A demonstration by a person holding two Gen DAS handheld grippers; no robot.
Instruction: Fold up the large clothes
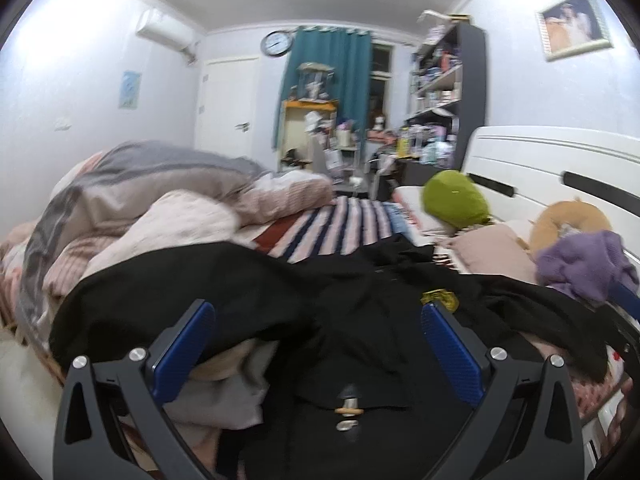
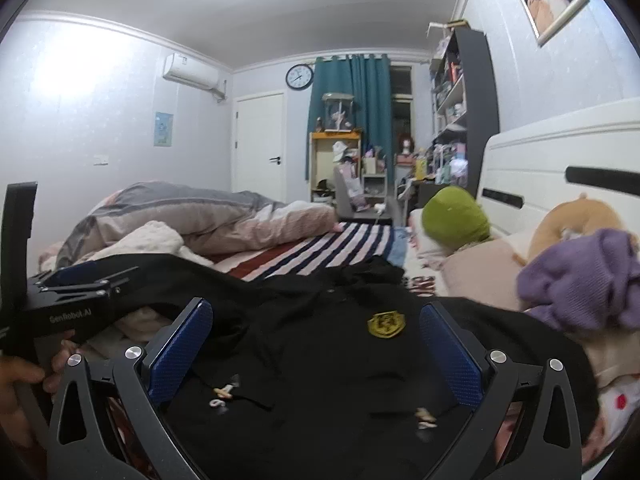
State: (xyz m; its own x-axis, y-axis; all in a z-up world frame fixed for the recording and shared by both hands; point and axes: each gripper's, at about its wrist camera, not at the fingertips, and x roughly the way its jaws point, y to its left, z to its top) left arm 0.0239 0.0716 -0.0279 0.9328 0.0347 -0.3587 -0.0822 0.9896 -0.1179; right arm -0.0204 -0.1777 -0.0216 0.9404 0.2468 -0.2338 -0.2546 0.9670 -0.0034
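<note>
A large black coat (image 1: 360, 320) with a gold crest badge (image 2: 386, 323) and toggle buttons (image 2: 224, 392) lies spread and rumpled across the bed. In the left wrist view my left gripper (image 1: 318, 320) hovers low over its left part, blue pads wide apart, nothing between them. In the right wrist view my right gripper (image 2: 316, 320) hangs over the coat's chest, also wide open, the badge just inside its right finger. The left gripper's black body (image 2: 60, 304) shows at the left there, held by a hand (image 2: 24, 376).
A bunched grey and pink duvet (image 2: 180, 216) lies at the back left of the bed on a striped sheet (image 2: 320, 252). A green plush (image 2: 456, 216), an orange plush (image 2: 576, 216) and a purple knit garment (image 2: 580, 280) sit by the white headboard (image 2: 560, 160) at right.
</note>
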